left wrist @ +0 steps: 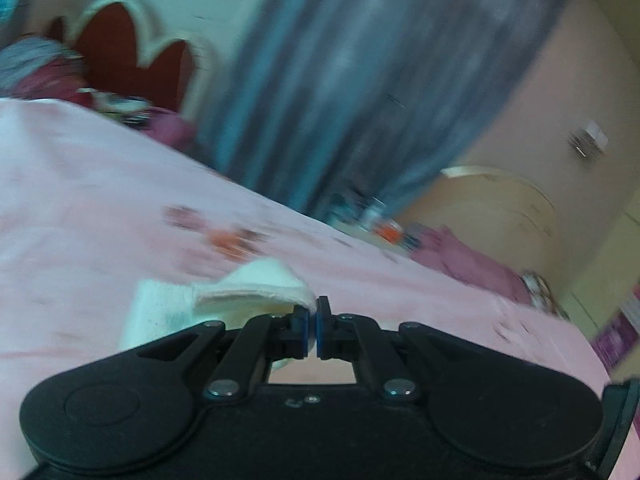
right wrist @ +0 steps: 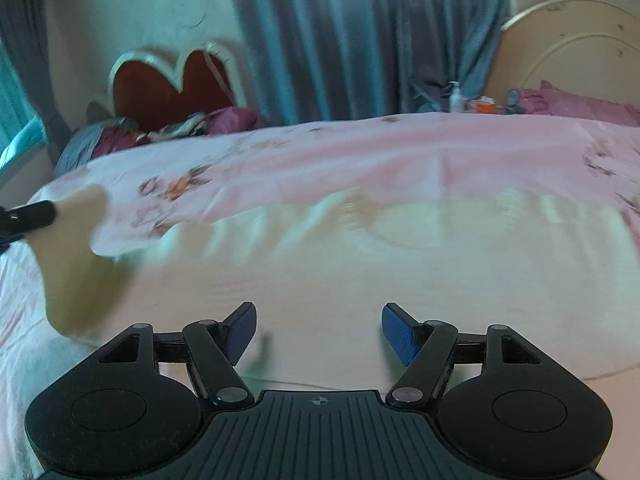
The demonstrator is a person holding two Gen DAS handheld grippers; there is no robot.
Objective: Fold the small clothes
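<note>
We are working on a pink floral bedsheet (right wrist: 360,148), where the cream garment (right wrist: 360,264) is lying mostly flat, folding barely begun. Our left gripper (left wrist: 312,314) is pinching shut on its lifted edge; our right gripper (right wrist: 319,330) is hovering wide open above it, empty.

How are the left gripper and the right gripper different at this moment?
The left gripper has its jaws shut, while the right gripper has its jaws wide apart. The left gripper pinches an edge of the white cloth; the right gripper has nothing between its pads. Both are black with blue pads and are above the pink bedsheet.
</note>
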